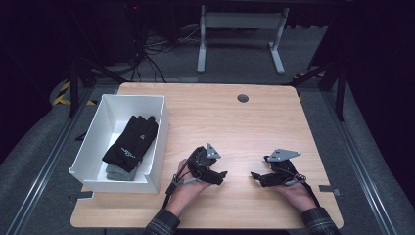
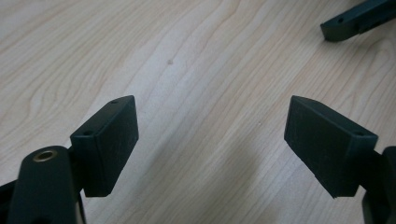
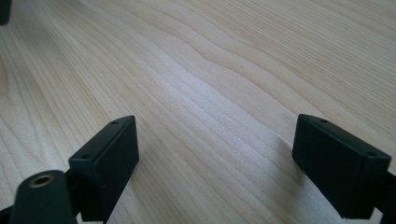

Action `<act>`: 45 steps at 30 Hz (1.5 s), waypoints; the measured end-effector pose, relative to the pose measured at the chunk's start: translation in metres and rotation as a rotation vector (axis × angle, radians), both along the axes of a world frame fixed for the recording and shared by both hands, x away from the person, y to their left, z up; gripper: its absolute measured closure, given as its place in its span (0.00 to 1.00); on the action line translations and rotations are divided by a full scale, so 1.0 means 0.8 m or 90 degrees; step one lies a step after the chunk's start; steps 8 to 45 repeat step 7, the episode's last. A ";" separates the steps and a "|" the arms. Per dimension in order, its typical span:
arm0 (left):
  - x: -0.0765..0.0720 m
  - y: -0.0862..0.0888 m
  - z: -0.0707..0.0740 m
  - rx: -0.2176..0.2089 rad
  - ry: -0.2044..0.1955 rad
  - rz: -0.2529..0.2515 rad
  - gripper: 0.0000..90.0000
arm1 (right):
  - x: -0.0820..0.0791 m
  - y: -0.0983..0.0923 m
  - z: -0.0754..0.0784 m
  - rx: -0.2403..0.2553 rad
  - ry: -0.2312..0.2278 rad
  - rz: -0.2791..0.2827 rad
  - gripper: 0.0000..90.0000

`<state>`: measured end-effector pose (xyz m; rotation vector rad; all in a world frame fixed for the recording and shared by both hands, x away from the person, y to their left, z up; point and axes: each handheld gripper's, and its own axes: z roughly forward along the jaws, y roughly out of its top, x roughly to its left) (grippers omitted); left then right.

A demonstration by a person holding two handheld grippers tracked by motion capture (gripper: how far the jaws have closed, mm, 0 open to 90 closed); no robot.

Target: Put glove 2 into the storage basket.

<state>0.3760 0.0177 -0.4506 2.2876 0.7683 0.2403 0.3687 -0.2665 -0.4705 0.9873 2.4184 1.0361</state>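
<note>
A black glove point(image 1: 132, 142) lies in the white box point(image 1: 156, 122) at the table's left, on top of a grey glove point(image 1: 120, 172). My left gripper point(image 1: 222, 177) rests low over the wooden table point(image 1: 235, 122) just right of the box, its jaws pointing right. They stand open with only bare wood between them, as the left gripper view point(image 2: 212, 140) shows. My right gripper point(image 1: 255, 177) sits at the front right, jaws pointing left toward the other one. Its jaws are open too, with nothing between them point(image 3: 217, 158).
The right gripper's jaw tip point(image 2: 357, 18) shows at the top right of the left gripper view. A round grommet point(image 1: 242, 98) sits near the table's far edge. Beyond the table stand a white desk frame point(image 1: 240, 29) and floor cables point(image 1: 147, 49).
</note>
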 end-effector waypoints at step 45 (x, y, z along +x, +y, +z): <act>-0.001 -0.002 -0.008 0.020 -0.008 -0.002 0.20 | 0.000 0.000 0.000 0.000 0.000 0.000 0.17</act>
